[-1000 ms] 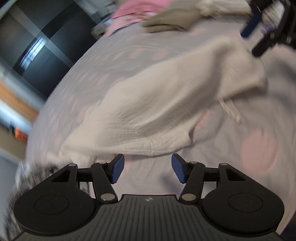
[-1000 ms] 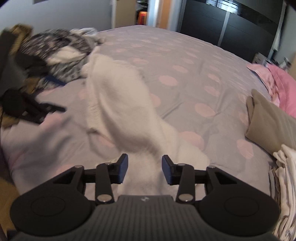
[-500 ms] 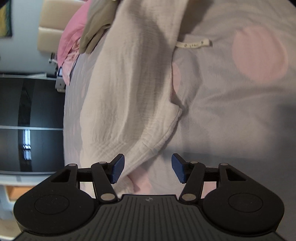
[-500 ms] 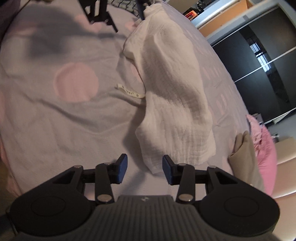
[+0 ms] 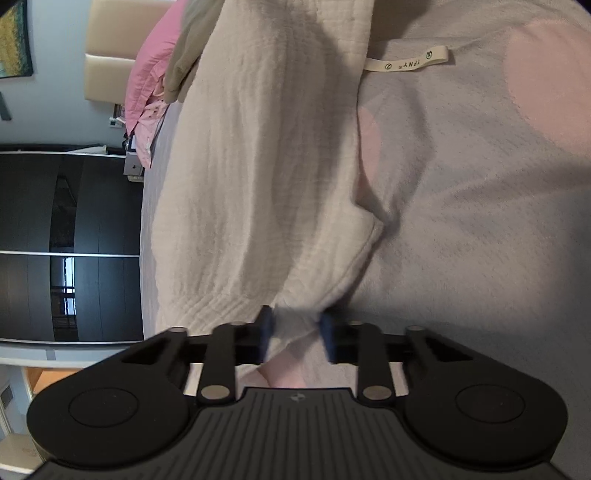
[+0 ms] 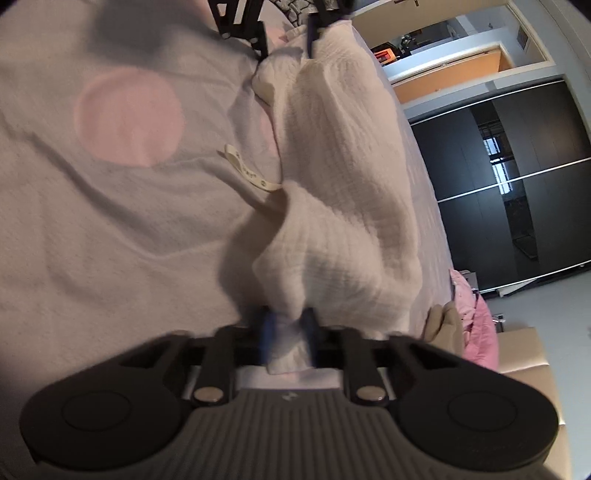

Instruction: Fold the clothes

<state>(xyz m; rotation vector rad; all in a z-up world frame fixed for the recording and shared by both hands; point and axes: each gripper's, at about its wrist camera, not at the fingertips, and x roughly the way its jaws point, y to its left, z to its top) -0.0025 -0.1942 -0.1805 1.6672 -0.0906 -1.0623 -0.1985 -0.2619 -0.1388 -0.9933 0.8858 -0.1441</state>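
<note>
Left wrist view: we note the left gripper (image 5: 295, 334) with jaws just closed to a narrow gap, the pads pinching a hem corner of the cream garment (image 5: 258, 166). The garment runs toward 12 o'clock over the dotted bedspread (image 5: 480, 203), crinkled and bunched; its label (image 5: 406, 63) lies at 1 o'clock. Half a second earlier these jaws stood wide with the hem loose between them.

Right wrist view: we note the right gripper (image 6: 287, 332) likewise just closed, clamped on the garment's (image 6: 340, 177) other end. The left gripper (image 6: 284, 33) shows at 12 o'clock, at the far corner. Earlier the cloth lay flat beyond open pads.
</note>
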